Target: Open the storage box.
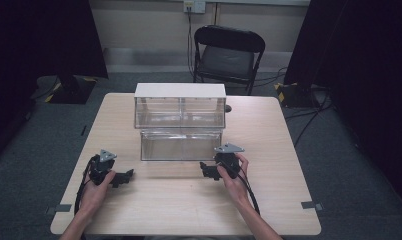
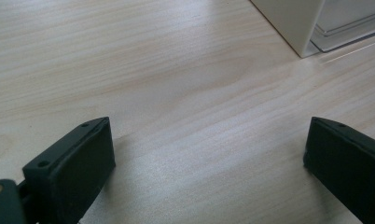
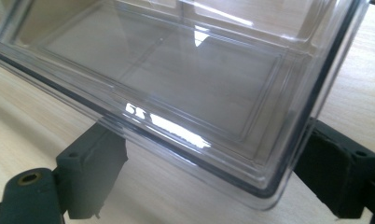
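A clear plastic drawer unit (image 1: 180,112) with a white top stands at the middle of the wooden table (image 1: 189,210). An empty clear drawer (image 1: 181,145) sits pulled out in front of it. My right gripper (image 1: 205,169) is at the drawer's front right corner. In the right gripper view the right gripper (image 3: 213,144) is open, one jaw on each side of the clear drawer (image 3: 176,70) corner. My left gripper (image 1: 126,175) rests left of the drawer, apart from it. In the left gripper view the left gripper (image 2: 206,140) is open over bare wood.
A black folding chair (image 1: 229,52) stands behind the table. The unit's white corner (image 2: 293,23) and a clear drawer edge (image 2: 344,23) lie ahead and to the right of the left jaws. Cables (image 1: 309,120) run on the grey floor at right.
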Motion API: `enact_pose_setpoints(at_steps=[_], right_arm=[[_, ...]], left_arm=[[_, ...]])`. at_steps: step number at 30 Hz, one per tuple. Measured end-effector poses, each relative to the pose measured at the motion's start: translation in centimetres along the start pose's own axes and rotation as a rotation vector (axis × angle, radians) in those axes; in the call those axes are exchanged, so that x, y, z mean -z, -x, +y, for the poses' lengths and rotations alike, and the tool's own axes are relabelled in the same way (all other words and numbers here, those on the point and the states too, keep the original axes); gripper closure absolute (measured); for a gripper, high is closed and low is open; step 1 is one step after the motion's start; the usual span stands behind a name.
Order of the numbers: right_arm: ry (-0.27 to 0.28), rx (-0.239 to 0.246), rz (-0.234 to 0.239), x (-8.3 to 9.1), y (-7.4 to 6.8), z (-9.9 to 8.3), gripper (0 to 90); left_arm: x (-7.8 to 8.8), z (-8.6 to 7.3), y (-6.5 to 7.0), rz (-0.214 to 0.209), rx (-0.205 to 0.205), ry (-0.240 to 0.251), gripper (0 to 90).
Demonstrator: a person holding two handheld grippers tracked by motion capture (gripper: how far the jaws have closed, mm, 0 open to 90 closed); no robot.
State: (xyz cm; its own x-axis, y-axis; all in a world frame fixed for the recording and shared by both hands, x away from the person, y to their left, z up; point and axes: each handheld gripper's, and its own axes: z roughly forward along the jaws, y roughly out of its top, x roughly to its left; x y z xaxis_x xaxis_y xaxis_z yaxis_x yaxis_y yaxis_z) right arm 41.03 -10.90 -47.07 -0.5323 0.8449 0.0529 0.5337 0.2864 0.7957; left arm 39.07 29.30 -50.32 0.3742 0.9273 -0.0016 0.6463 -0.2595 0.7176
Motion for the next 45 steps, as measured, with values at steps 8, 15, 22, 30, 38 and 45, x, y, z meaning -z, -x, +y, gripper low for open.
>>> enact_pose_setpoints(at_steps=[8,15,22,30,38,45], right_arm=[[0.014,-0.007,0.014,0.5,-0.1,0.1,12.2],[0.024,-0.004,0.014,0.7,-0.2,0.2,11.1],[0.022,0.007,0.005,1.1,-0.5,0.5,10.1],[0.022,0.011,0.006,1.3,-0.6,0.6,10.1],[0.031,0.003,-0.006,1.3,-0.8,0.4,10.5],[0.027,0.003,0.0,1.4,-0.7,0.4,11.7]], left_arm=[[0.0,0.0,0.0,-0.001,0.002,0.002,1.2],[0.0,0.0,0.0,0.0,0.001,0.001,1.3],[0.0,0.0,0.0,0.0,0.002,0.002,1.3],[0.0,0.0,0.0,0.0,0.0,0.0,1.3],[0.0,0.0,0.0,0.0,0.0,0.0,1.3],[0.0,0.0,0.0,0.0,0.0,0.0,1.3]])
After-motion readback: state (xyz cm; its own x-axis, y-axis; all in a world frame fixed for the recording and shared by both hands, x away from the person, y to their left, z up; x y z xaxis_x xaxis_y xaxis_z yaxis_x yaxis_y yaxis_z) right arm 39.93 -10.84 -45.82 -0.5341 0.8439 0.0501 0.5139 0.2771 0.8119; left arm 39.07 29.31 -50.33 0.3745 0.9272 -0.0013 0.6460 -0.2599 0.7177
